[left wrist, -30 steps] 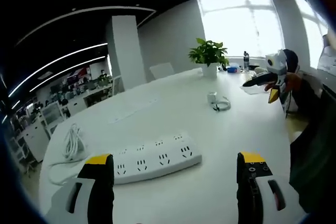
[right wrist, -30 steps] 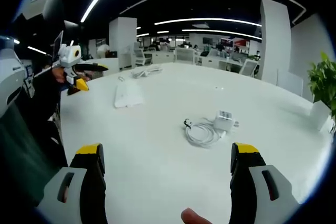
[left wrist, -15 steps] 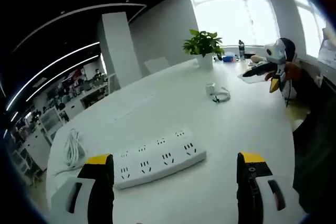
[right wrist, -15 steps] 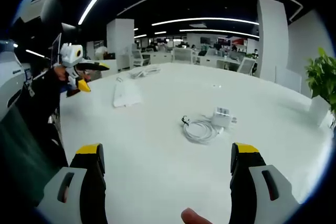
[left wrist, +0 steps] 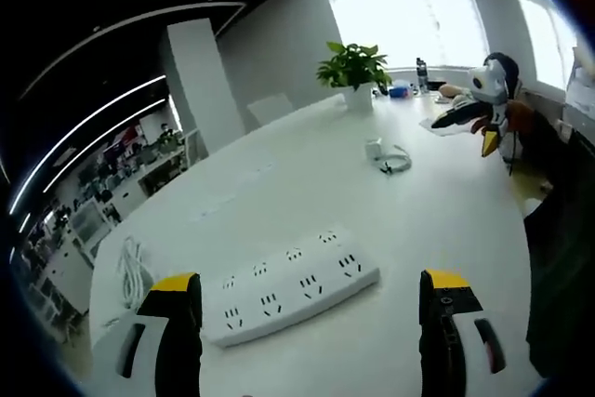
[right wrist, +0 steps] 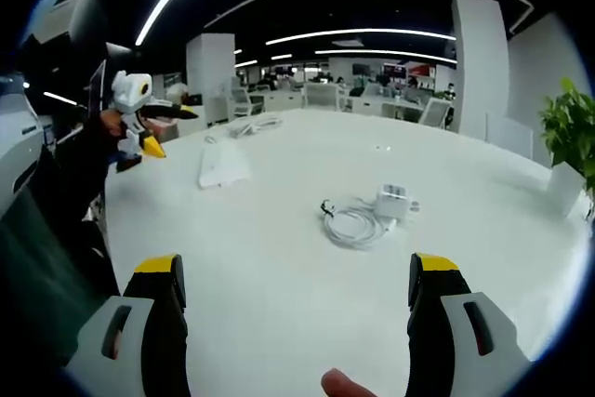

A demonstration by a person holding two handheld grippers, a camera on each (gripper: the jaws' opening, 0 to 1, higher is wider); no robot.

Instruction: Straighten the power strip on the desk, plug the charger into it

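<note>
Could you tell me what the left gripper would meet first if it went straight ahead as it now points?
Probably the power strip, lying on the desk just ahead between the open left gripper jaws; height above it is unclear.

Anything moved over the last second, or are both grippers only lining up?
Only lining up. The left gripper has eased toward the power strip, which looms slightly larger between its open jaws. The right gripper has crept toward the charger and its coiled cable. Nothing was gripped or released; strip, charger and cable lie where they were on the desk.
</note>
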